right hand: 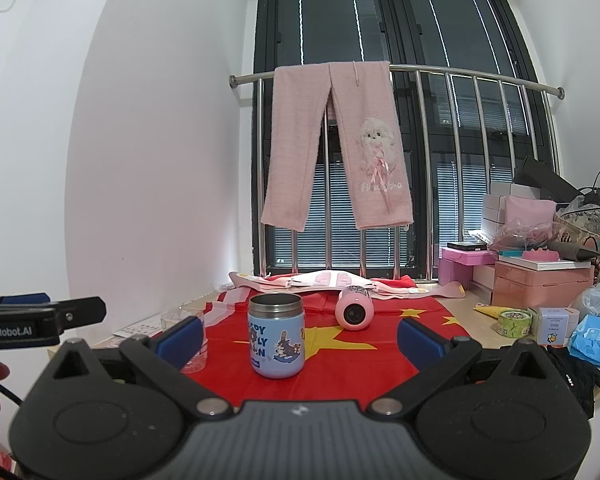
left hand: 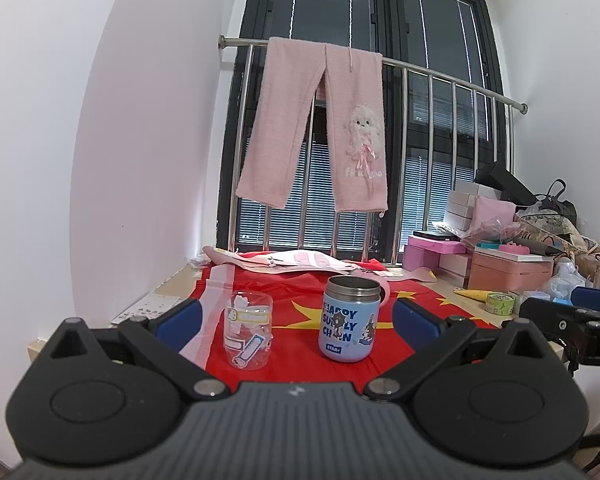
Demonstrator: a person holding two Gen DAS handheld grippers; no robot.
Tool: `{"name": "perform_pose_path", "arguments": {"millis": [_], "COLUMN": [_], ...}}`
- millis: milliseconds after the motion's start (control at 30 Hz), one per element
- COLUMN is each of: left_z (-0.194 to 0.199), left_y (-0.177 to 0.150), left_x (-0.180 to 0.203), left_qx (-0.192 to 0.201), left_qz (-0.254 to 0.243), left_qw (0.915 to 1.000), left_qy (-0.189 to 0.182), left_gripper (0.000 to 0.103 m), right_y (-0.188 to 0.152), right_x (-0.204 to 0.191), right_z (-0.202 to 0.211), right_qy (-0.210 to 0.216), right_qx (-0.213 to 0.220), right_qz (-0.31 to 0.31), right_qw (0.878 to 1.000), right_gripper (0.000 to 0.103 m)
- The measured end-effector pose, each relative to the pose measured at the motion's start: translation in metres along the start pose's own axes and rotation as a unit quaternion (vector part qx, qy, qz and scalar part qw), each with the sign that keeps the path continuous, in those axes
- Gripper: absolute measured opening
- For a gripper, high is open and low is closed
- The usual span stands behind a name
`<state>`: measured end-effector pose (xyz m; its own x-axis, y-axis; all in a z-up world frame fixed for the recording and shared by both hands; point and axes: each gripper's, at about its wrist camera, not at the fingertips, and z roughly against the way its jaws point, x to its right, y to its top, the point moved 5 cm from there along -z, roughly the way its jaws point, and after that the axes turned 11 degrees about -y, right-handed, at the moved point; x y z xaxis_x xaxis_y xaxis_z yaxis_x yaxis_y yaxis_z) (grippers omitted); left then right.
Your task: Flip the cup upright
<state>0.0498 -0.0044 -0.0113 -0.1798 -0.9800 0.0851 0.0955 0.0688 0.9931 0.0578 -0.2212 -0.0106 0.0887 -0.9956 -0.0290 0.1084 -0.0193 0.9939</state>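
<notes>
A blue steel cup [left hand: 349, 319] with cartoon print stands upright, mouth up, on a red cloth [left hand: 296, 308]; it also shows in the right wrist view [right hand: 276, 336]. A clear plastic cup [left hand: 248, 331] with stickers stands to its left, partly hidden behind a finger in the right wrist view [right hand: 196, 354]. A pink cup [right hand: 354, 307] lies on its side behind the blue cup, with one round end facing me. My left gripper [left hand: 296, 320] is open and empty, short of both cups. My right gripper [right hand: 300, 338] is open and empty, the blue cup between its fingers' lines.
Pink trousers [right hand: 336, 144] hang on a steel rail at the window. Pink boxes [right hand: 540, 284], bags, a tape roll [right hand: 510, 321] and packets crowd the table's right side. A pink bag [right hand: 328, 280] lies at the back of the cloth. The left gripper [right hand: 40, 316] shows at the left.
</notes>
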Motion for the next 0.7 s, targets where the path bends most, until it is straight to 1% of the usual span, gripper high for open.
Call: {"name": "perform_pose_path", "arguments": {"millis": [700], "left_z": [-0.0012], "left_y": [0.0004], "left_x": [0.0005], "left_qx": [0.000], "left_qz": [-0.002], "left_qw": [1.0000], "left_qy": [-0.001], "left_gripper": [0.103], "right_y": [0.0004], "right_x": [0.0000], "right_z": [-0.0005], "right_qy": [0.001], "right_qx": [0.000], "right_qz": [0.000], "right_qw": [1.000], "right_gripper": [0.103]}}
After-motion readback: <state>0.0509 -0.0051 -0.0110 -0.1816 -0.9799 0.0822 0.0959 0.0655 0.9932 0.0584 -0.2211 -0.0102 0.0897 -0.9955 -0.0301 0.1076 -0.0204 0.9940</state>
